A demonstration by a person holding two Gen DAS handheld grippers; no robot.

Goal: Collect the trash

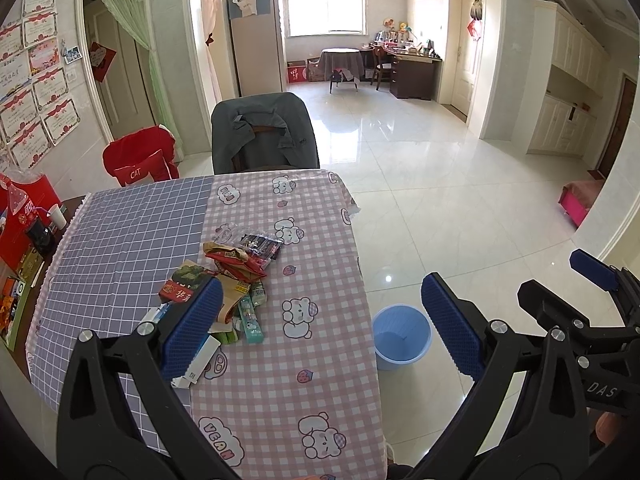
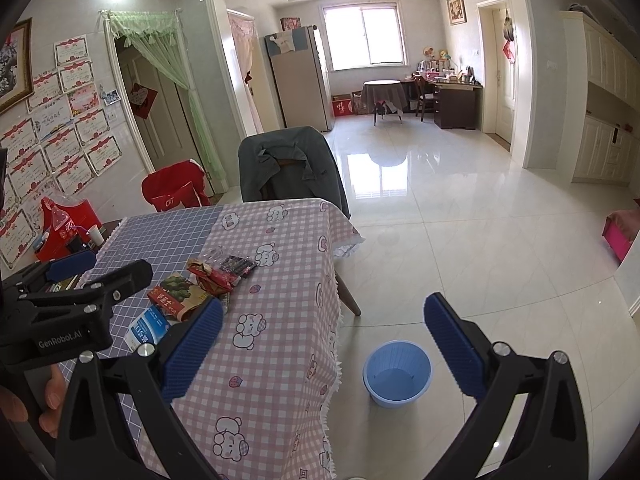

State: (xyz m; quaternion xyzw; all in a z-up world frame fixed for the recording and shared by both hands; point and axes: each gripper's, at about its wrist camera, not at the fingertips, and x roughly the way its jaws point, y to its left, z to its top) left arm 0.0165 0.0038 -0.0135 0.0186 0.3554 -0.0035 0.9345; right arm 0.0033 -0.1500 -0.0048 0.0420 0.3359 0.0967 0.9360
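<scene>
The checked tablecloth point(image 1: 304, 240) is matt woven cloth with a frayed fringe along its edge. The snack wrappers point(image 1: 240, 258) on it are crinkled, glossy foil and plastic film; a small box point(image 1: 200, 360) among them looks like smooth white card. The blue waste bin point(image 1: 401, 336) is smooth plastic. Floor tiles point(image 1: 420, 168) are polished and mirror-glossy. Left gripper point(image 1: 322, 324) and right gripper point(image 2: 324, 354) are matt black plastic with metal screws and knobbly blue rubbery pads point(image 1: 452, 324).

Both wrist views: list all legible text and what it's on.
"CAT": red cushion on the chair.
"VEAN": pink checked tablecloth.
"GenRobot.AI": left gripper body.
"DAS", cut off: right gripper body.
Wall certificates, trash pile wrappers, red carton: too blurred to read.
</scene>
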